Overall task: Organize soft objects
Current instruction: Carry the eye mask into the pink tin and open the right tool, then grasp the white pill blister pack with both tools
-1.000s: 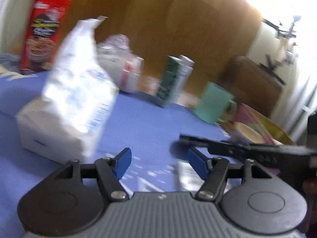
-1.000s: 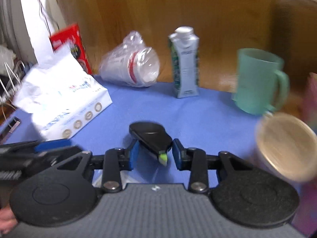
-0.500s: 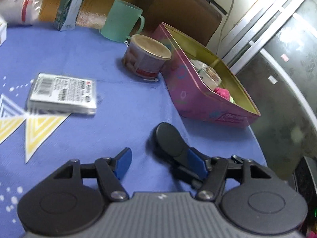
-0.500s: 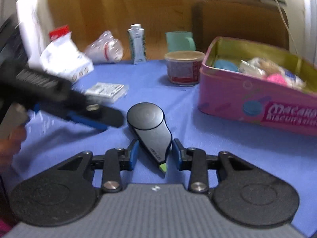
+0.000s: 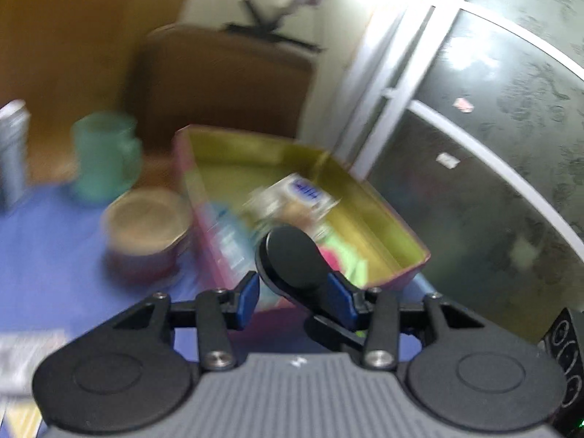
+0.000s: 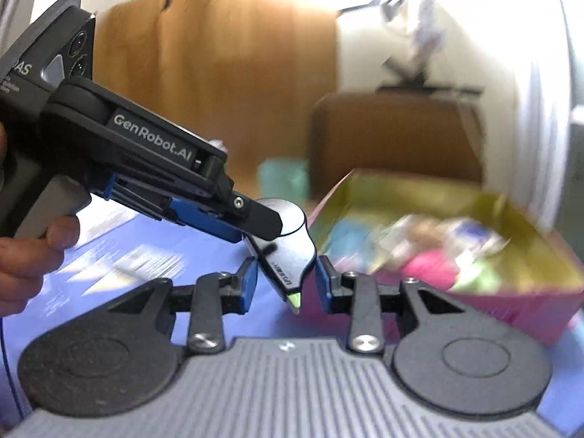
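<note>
A black paddle-shaped tool (image 6: pixel 288 252) with a green tip sits between the fingers of my right gripper (image 6: pixel 286 284), whose jaws stand close on its narrow end. My left gripper (image 5: pixel 294 297) reaches in from the left; its tip overlaps the tool's round head (image 5: pixel 290 259), jaws fairly wide. It also shows in the right wrist view (image 6: pixel 252 219). Behind the tool stands the open pink tin (image 5: pixel 204 197), also seen from the right wrist (image 6: pixel 511 303), holding soft packets, a pink item (image 6: pixel 430 264) and a green one (image 6: pixel 481 277). Both views are blurred.
A round tub with a tan lid (image 5: pixel 146 233) stands left of the tin, a green mug (image 5: pixel 106 160) behind it, a carton (image 5: pixel 12 153) at far left. A flat packet (image 5: pixel 25 357) lies on the blue cloth (image 5: pixel 47 255). A brown chair (image 5: pixel 222 87) is behind.
Both grippers have lifted and swung right toward the pink tin, carrying the black tool. The left gripper has closed in on the tool's round head.
</note>
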`<state>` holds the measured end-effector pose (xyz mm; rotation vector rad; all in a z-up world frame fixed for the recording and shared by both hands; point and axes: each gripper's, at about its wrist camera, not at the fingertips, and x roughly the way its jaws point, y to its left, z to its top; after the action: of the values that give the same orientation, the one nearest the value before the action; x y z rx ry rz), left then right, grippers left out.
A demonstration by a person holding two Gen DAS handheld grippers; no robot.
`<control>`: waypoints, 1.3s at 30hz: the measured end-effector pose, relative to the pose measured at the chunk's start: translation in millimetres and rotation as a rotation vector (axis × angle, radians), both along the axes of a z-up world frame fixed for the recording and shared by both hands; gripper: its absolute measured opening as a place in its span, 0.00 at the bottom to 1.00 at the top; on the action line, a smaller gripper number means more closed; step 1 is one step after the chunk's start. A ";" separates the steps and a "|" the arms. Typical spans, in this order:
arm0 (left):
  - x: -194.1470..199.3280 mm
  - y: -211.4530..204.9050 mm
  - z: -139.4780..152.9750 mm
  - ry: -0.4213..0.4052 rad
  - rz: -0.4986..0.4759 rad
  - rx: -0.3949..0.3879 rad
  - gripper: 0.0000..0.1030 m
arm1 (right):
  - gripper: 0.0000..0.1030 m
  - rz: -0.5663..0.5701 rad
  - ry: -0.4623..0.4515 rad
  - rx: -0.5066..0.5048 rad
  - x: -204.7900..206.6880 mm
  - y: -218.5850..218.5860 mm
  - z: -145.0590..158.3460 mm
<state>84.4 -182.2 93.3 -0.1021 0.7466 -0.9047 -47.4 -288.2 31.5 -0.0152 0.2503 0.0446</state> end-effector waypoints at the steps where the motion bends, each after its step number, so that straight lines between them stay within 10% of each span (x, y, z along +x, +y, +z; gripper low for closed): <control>1: 6.1 -15.0 -0.4 -0.011 -0.012 0.005 0.40 | 0.36 -0.037 -0.010 -0.008 4.8 -8.9 3.4; 9: 37.0 -92.9 -25.2 -0.056 0.022 0.148 0.52 | 0.38 -0.208 0.165 0.026 67.6 -82.3 -4.2; 18: 28.5 -29.1 1.8 -0.105 0.111 0.103 0.56 | 0.49 -0.410 0.055 0.042 45.8 -110.2 2.6; 24: 13.9 79.6 1.5 -0.099 0.298 0.156 0.56 | 0.50 -0.130 -0.053 0.104 0.5 -44.3 20.1; 29: 2.5 158.5 -24.0 -0.080 0.466 0.254 0.56 | 0.58 0.256 0.081 0.049 24.6 40.4 0.4; 39: 33.7 192.2 -76.8 0.175 0.446 0.072 0.52 | 0.61 0.339 0.282 -0.121 113.0 121.2 -52.8</control>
<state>118.1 10.0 16.5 -0.2756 0.8741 -0.4470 65.6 -167.1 -21.4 -0.1729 0.5304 0.3706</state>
